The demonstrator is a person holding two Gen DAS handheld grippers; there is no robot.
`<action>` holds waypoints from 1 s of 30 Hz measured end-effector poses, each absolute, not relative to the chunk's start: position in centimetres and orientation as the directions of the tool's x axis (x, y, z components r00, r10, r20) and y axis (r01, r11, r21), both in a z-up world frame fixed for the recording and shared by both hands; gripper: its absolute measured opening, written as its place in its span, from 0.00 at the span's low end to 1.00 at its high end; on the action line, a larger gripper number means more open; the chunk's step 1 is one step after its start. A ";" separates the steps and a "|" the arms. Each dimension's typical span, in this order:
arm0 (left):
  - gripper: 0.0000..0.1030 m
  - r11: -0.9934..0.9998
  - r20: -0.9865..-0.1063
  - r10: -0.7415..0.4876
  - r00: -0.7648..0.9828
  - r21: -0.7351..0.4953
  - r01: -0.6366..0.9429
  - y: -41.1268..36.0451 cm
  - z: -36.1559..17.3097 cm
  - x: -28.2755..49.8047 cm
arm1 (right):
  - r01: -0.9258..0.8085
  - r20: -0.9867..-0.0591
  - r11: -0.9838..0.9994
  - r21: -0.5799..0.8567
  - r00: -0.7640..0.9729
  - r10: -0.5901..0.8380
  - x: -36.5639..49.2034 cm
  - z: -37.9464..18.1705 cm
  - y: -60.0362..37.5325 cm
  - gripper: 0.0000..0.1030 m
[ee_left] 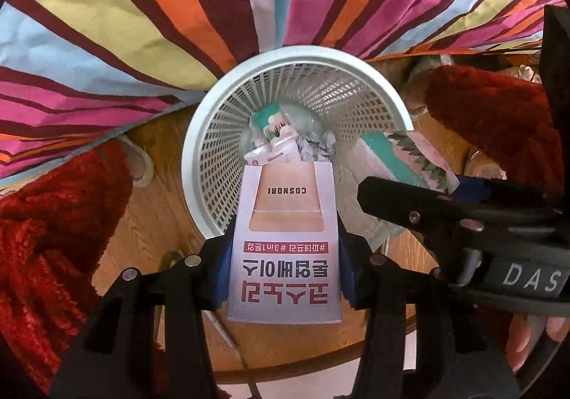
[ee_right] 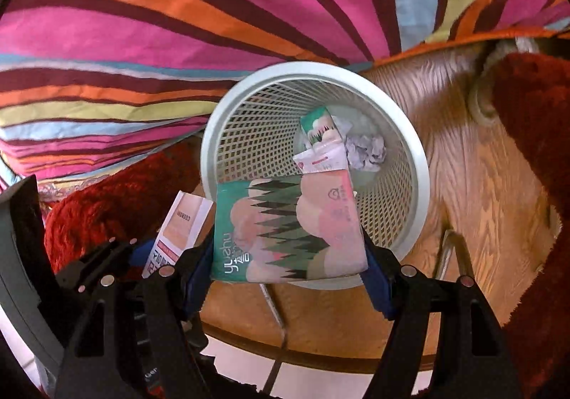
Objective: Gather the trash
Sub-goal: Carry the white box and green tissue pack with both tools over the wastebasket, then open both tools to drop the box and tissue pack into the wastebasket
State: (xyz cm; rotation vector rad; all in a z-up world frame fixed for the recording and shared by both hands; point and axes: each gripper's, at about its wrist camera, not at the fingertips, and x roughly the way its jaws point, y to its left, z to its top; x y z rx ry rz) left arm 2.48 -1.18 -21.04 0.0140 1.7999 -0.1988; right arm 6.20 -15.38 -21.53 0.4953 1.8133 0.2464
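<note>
A white mesh wastebasket (ee_left: 377, 92) is seen from above on a wooden floor (ee_right: 473, 185), hemmed in by a striped bedcover (ee_left: 107, 25) on its far side and red shaggy rugs (ee_left: 46, 238) on either flank, so that open room is left mainly on the near side. The left hand-held gripper (ee_left: 283, 267) is clamped on a white COSNORI box (ee_left: 283, 256), whose far end is held over the near rim. The right hand-held gripper (ee_right: 290, 256) is clamped on a green and pink tissue pack (ee_right: 288, 231), held over the near rim as well, just beside the box. Inside the basket, crumpled paper (ee_right: 365, 151), a small pink-and-white packet (ee_right: 320, 160) and a second green pack (ee_right: 319, 126) are partly covered by the held items. The basket's base is hidden. A thin metal leg (ee_right: 449, 253) near the rim is cut off below, and its owner cannot be made out.
</note>
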 end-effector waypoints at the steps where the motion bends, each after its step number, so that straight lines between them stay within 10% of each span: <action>1: 0.46 0.985 -0.965 -0.101 -0.243 -0.131 0.109 -1.1 -21.2 2.6 | 0.212 -0.860 0.887 0.410 -0.233 0.453 6.4 -21.8 -15.3 0.66; 18: 0.48 0.987 -0.929 -0.129 -0.348 -0.156 0.048 -0.5 -24.7 3.1 | 0.258 -0.840 0.891 0.374 -0.314 0.443 6.4 -25.0 -14.3 0.67; 23: 0.82 0.995 -0.927 -0.082 -0.367 -0.097 0.022 0.2 -25.4 3.2 | 0.286 -0.832 0.897 0.337 -0.355 0.426 6.3 -26.1 -14.3 0.83; 30: 0.85 0.994 -0.921 -0.103 -0.375 -0.109 -0.003 0.6 -25.8 3.3 | 0.396 -0.804 0.861 0.319 -0.368 0.467 5.7 -27.6 -15.5 0.93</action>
